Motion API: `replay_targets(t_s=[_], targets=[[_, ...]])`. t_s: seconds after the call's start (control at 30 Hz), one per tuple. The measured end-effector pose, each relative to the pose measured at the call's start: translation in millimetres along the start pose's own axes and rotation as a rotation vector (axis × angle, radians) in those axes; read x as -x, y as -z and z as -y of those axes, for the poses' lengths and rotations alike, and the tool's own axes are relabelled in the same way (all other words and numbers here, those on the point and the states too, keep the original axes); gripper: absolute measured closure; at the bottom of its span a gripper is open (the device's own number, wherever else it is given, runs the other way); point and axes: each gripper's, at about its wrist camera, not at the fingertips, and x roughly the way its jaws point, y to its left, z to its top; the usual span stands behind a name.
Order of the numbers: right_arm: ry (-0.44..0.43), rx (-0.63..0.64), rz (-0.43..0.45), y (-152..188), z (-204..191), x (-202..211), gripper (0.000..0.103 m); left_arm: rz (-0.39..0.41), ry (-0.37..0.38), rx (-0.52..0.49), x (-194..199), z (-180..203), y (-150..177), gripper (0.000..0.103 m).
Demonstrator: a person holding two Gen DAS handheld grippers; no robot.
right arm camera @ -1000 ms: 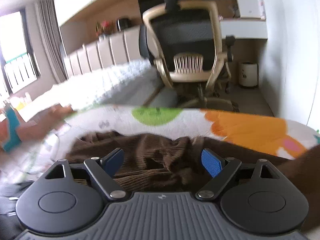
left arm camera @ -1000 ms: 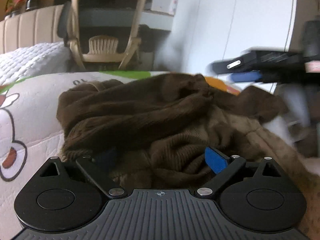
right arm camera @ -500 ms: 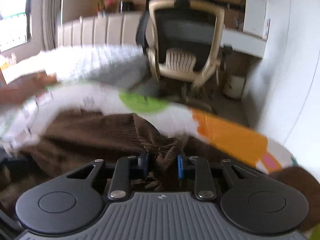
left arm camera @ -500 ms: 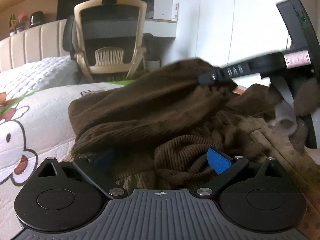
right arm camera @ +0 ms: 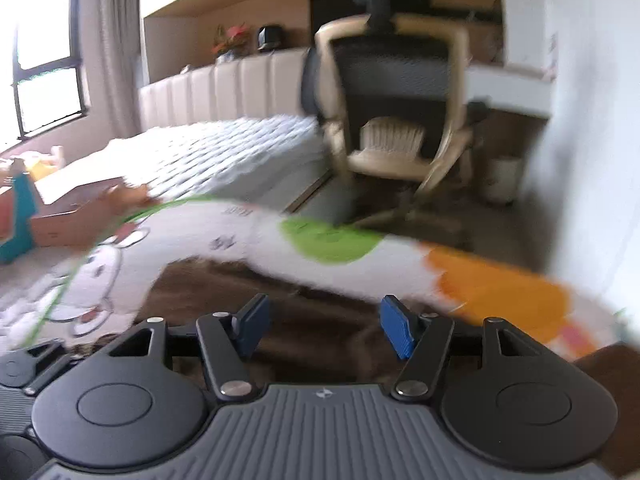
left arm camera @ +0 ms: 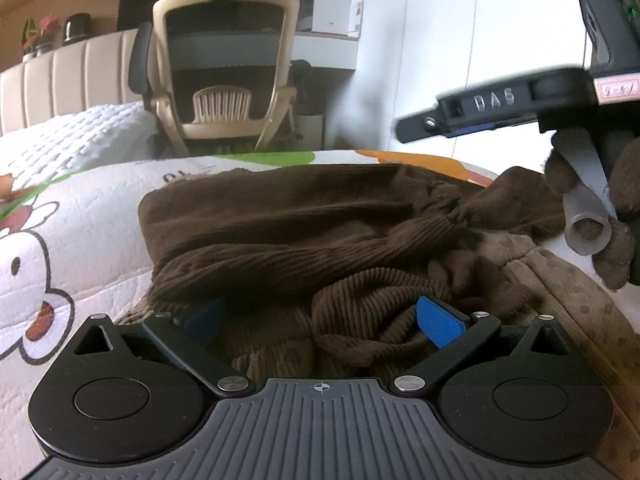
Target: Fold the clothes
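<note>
A brown corduroy garment lies bunched on the cartoon-print bed cover. My left gripper is open, low against the crumpled near folds, its blue pads among the cloth. My right gripper is open and empty, held above the garment. The right gripper also shows in the left wrist view, raised at the upper right above the cloth, with a gloved hand on it.
A beige office chair stands beyond the bed's far edge, beside a desk and a white wall. A white quilted pillow lies at the left. A cardboard box sits at the left in the right wrist view.
My right gripper, shut on a garment fold half a second ago, has opened, let it drop, and risen. The lifted fold has fallen flat. My left gripper has stayed put.
</note>
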Motion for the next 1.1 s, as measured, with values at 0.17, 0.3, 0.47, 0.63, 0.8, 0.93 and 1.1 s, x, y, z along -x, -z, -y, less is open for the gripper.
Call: replay_targets(t_s=[0.17, 0.3, 0.47, 0.63, 0.8, 0.93, 1.1], targets=[[0.034, -0.049, -0.121, 24, 18, -33, 0.043, 0.003, -0.001, 0.002, 1, -1, 1, 0.000], [0.048, -0.130, -0.043, 17, 49, 13, 0.040, -0.001, 0.003, 0.006, 1, -1, 0, 0.000], [0.291, -0.318, 0.024, 33, 125, 82, 0.031, -0.008, 0.010, 0.021, -1, -3, 0, 0.000], [0.456, -0.621, 0.051, 84, 198, 127, 0.026, -0.008, 0.010, 0.022, -1, -3, 1, 0.000], [0.467, -0.803, 0.047, 114, 225, 115, 0.026, -0.011, 0.009, 0.021, -2, -3, 1, 0.000], [0.402, -0.810, 0.104, 108, 227, 103, 0.026, -0.011, 0.015, 0.029, -2, -5, 1, 0.000], [0.348, -0.799, 0.138, 102, 230, 91, 0.030, -0.018, 0.029, 0.057, -3, -10, 2, 0.000]])
